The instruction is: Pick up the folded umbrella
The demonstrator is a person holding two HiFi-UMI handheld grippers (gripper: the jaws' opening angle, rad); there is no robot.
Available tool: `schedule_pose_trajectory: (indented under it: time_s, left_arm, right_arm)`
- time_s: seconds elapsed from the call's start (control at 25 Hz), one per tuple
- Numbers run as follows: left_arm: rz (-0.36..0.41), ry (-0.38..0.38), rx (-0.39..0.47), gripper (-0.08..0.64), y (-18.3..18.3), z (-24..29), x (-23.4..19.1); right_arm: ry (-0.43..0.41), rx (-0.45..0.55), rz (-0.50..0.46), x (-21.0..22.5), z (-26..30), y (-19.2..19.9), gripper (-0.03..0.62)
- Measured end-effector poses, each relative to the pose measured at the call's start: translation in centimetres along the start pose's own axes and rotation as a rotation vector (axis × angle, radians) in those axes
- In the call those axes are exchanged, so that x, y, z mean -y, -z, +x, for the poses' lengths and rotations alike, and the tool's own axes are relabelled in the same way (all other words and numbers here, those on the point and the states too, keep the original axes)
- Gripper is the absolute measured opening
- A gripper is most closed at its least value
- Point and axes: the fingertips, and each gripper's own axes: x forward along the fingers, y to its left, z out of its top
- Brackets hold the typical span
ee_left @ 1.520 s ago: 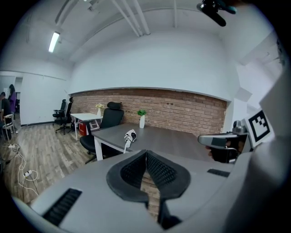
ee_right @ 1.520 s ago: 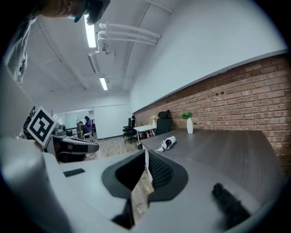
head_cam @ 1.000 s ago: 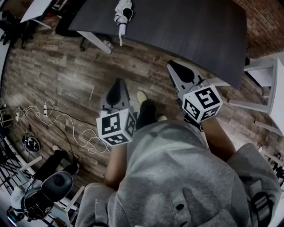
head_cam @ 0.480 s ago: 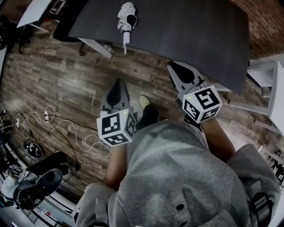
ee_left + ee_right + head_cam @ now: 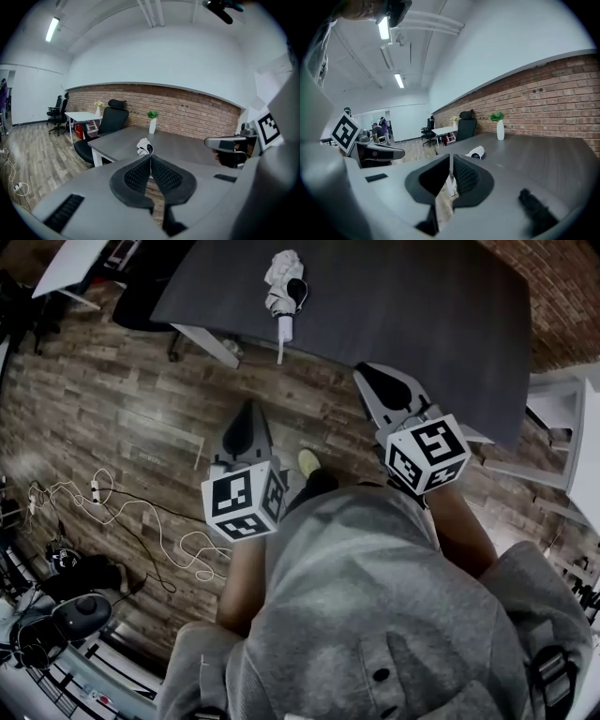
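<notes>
While both hands hover above the plank floor [image 5: 122, 399], my left gripper [image 5: 249, 416] has its jaws pressed together with nothing between them. The left gripper view [image 5: 150, 161] shows the black pads meeting along one thin seam. My right gripper [image 5: 377, 382] is the same, closed and empty [image 5: 450, 172], and it is held close to the front edge of the dark grey desk [image 5: 422, 306].

The folded umbrella [image 5: 284, 287] is white. It lies on that desk near its left front corner, with the handle pointing toward the near edge, well apart from both grippers. It shows straight ahead past the left jaws [image 5: 144, 147].

Behind it are a black office chair [image 5: 112, 123], a white vase with a plant [image 5: 152, 123] and a brick wall [image 5: 197, 115]. Loose cables [image 5: 141, 521] lie on the floor to my left.
</notes>
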Motion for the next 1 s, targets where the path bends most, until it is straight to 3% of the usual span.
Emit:
schedule_pose_trajectory:
  time_s: [0.4,1.0]
  left_arm:
    - [-0.006,0.015,0.01,0.014,-1.0,1.9,-3.1]
    - [0.003,0.031,-0.005,0.015,-2.5,5.4,-3.1]
  right_arm:
    - [0.027,-0.003,-0.016,0.0,2.9,-1.2,0.037]
    - [0.056,0.015,-0.005,3.5,5.1,-2.7,0.037]
